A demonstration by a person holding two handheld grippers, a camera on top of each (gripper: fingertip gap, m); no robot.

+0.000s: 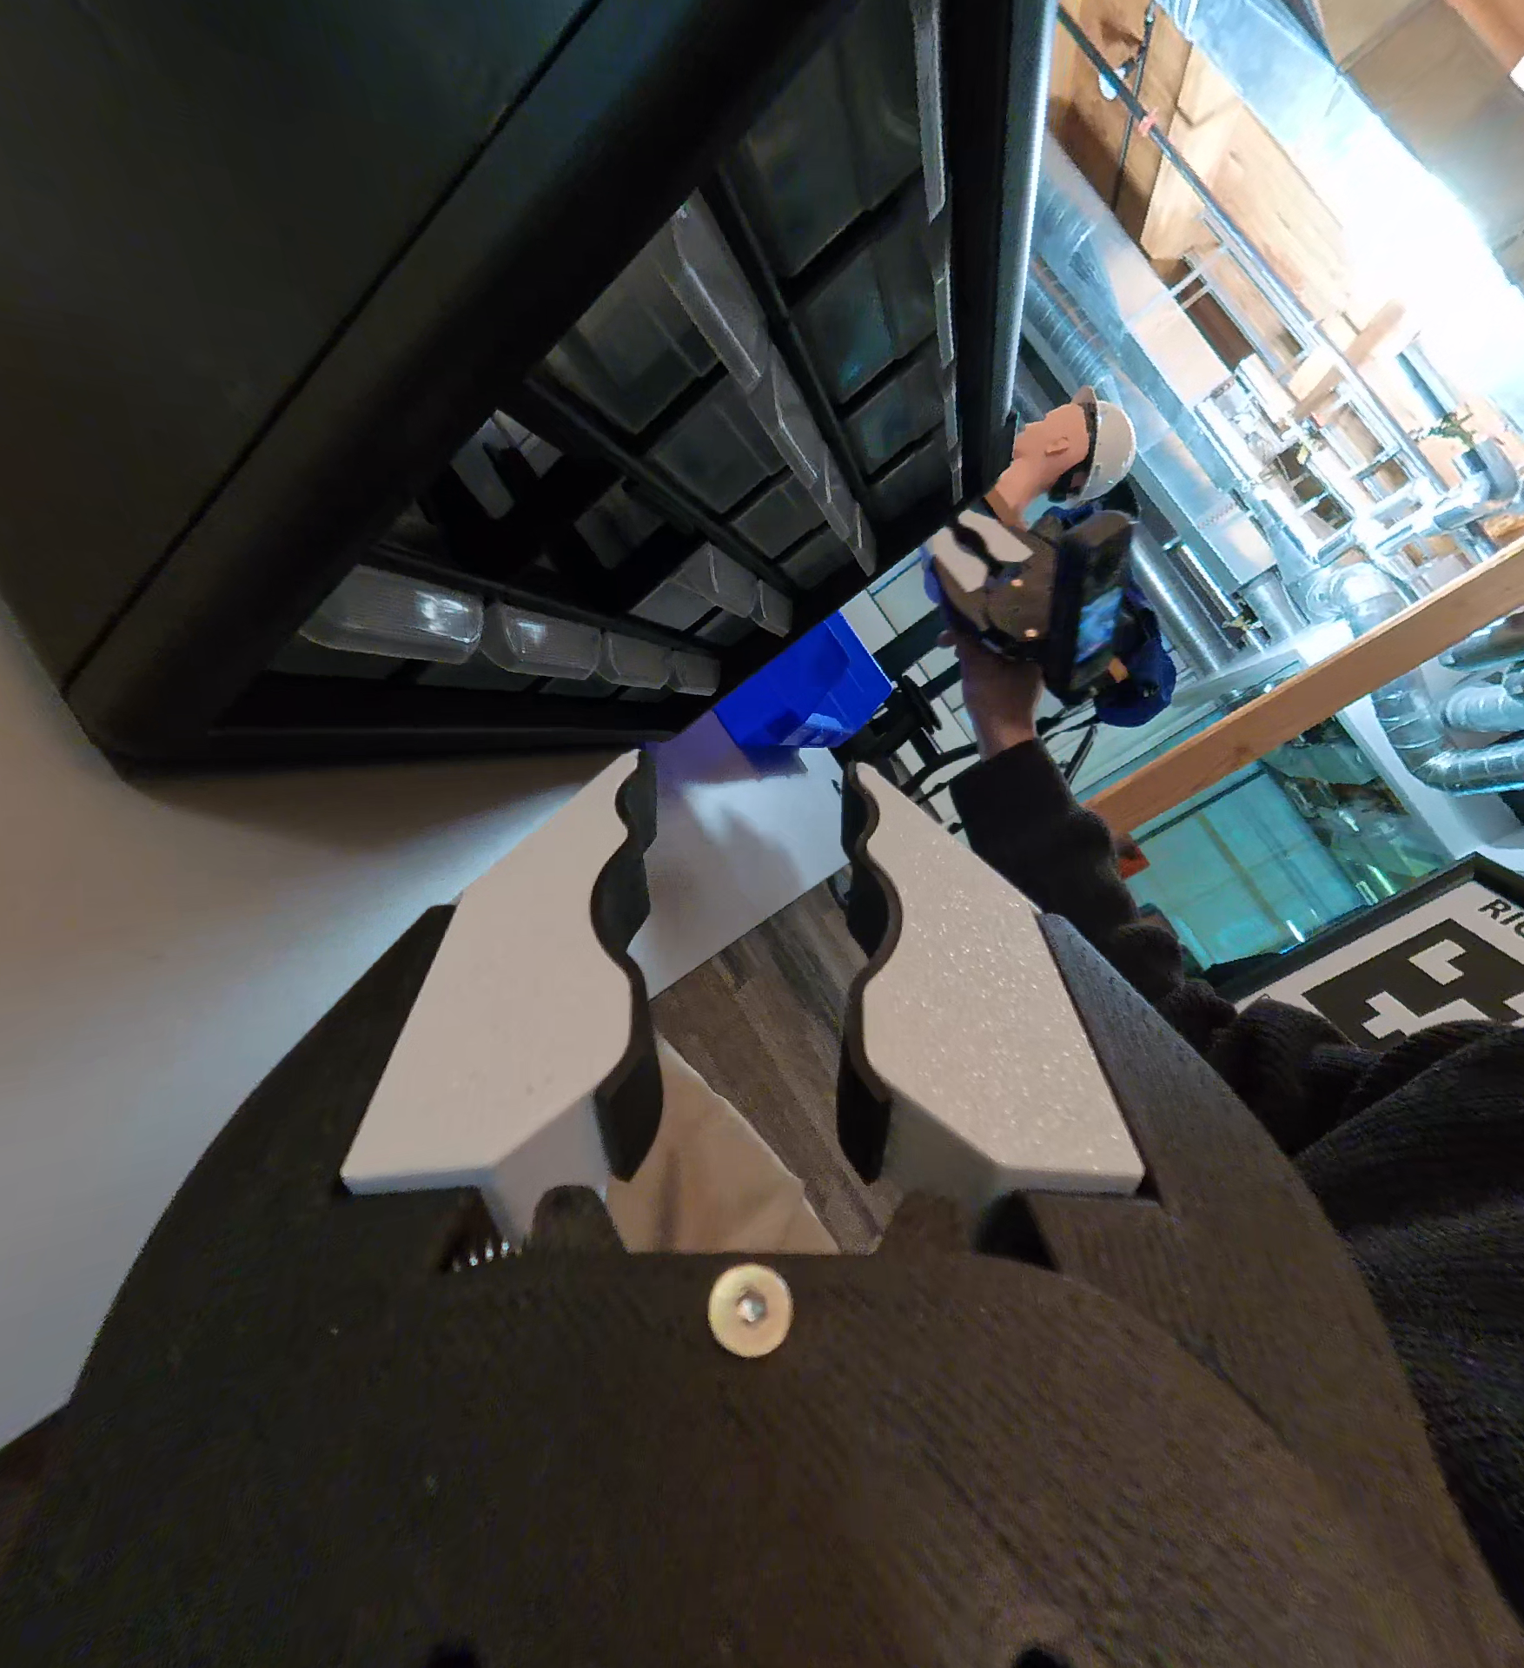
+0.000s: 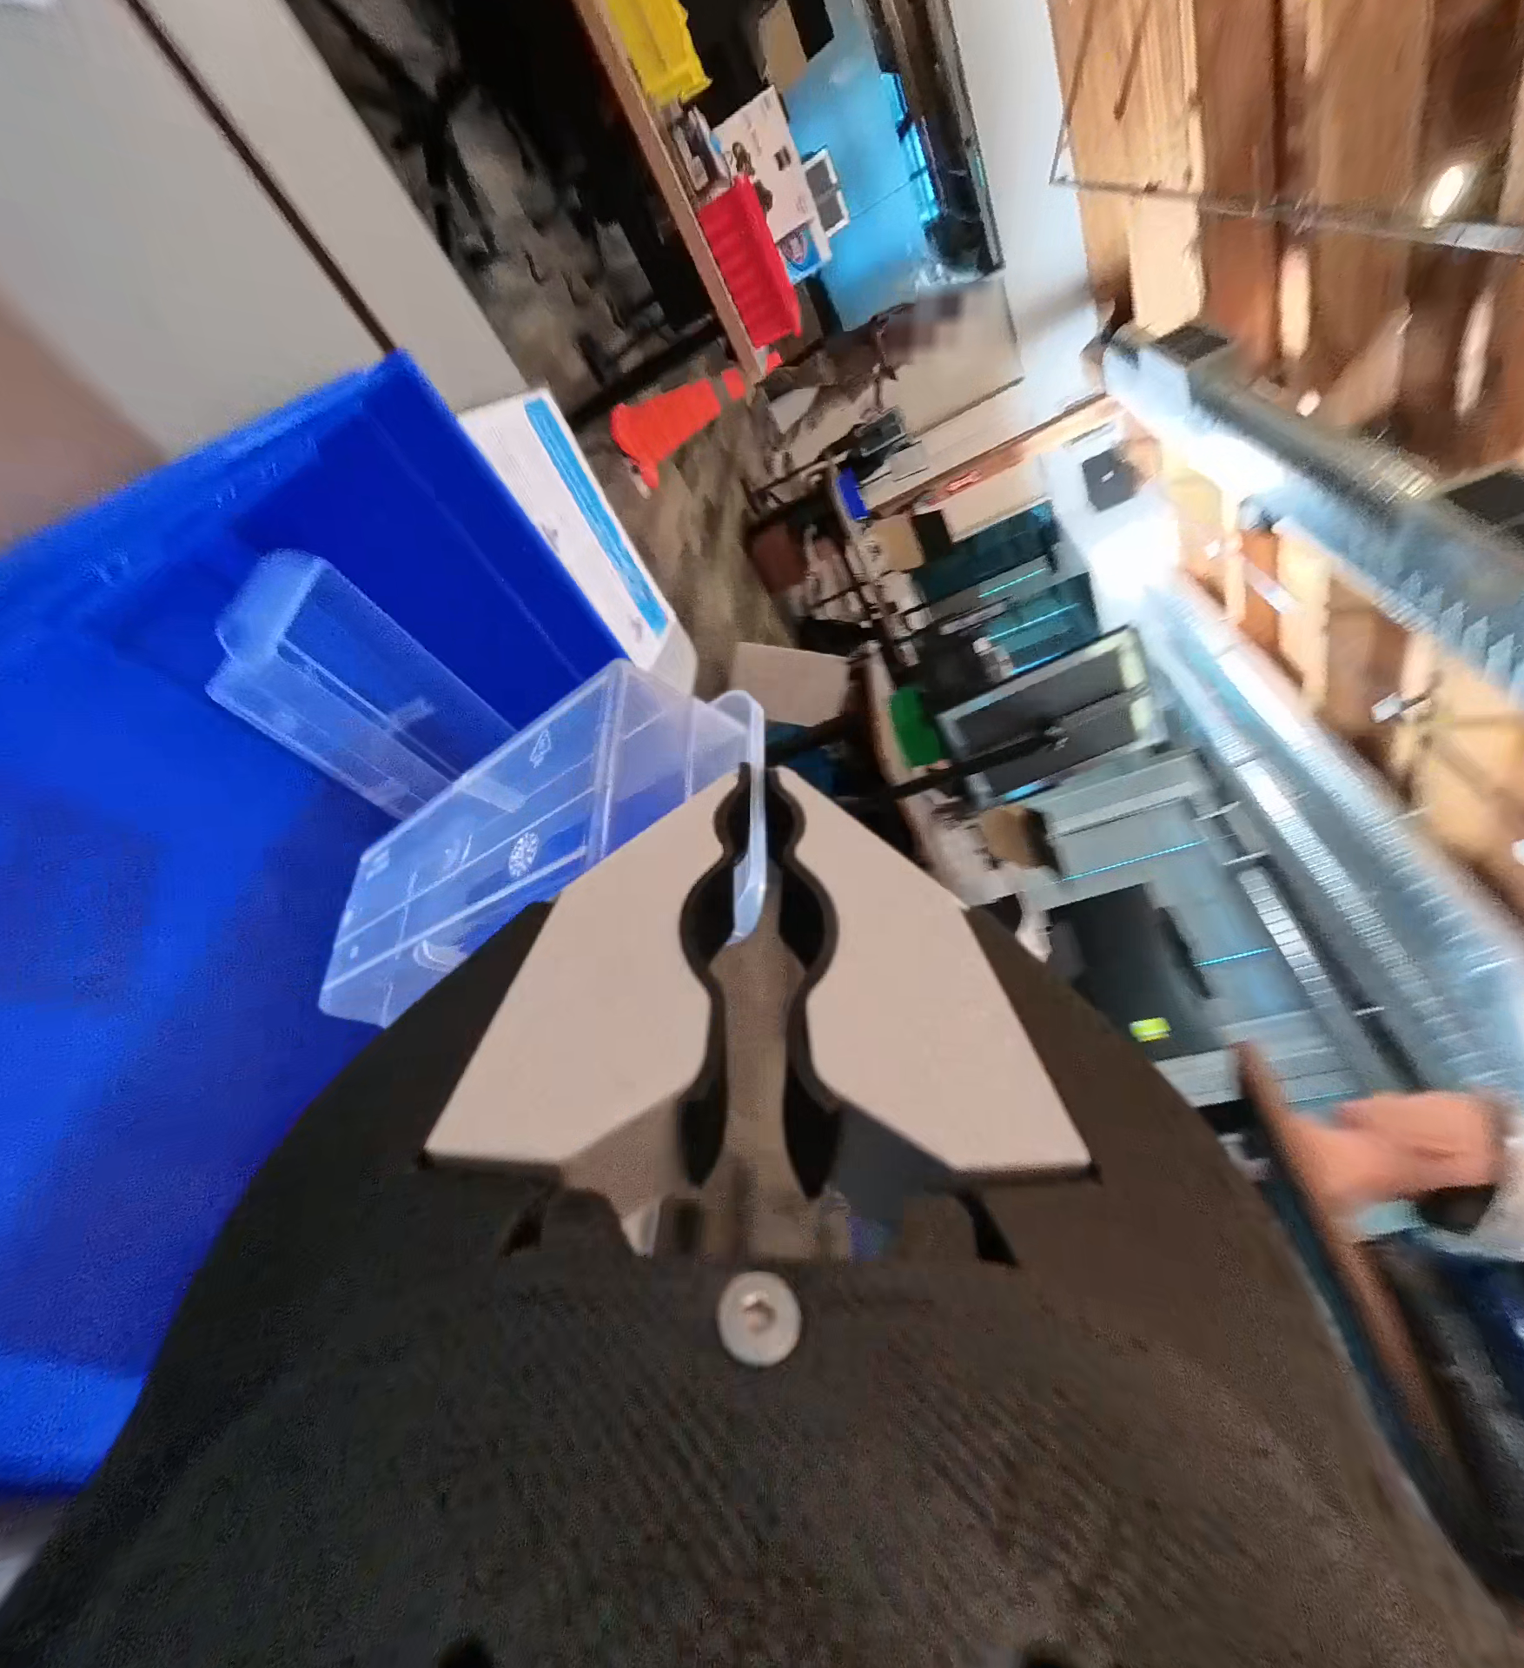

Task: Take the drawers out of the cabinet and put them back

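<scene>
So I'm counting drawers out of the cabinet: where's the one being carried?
In the right wrist view, the clear drawer hangs at centre, its front lip pinched by the right gripper, beside the blue bin holding another clear drawer.

Both grippers: black textured bodies, pale grey fingers (image 1: 515,975) with wavy black pads, one silver screw (image 1: 749,1310); dark knit sleeve (image 1: 1101,894).

The right gripper (image 2: 763,817) pinches the front lip of a clear plastic drawer (image 2: 515,839), which tilts out to its left over a blue bin (image 2: 108,903). A second clear drawer (image 2: 343,686) lies inside the bin. An orange traffic cone (image 2: 673,420) lies on the floor beyond, blurred.
</scene>
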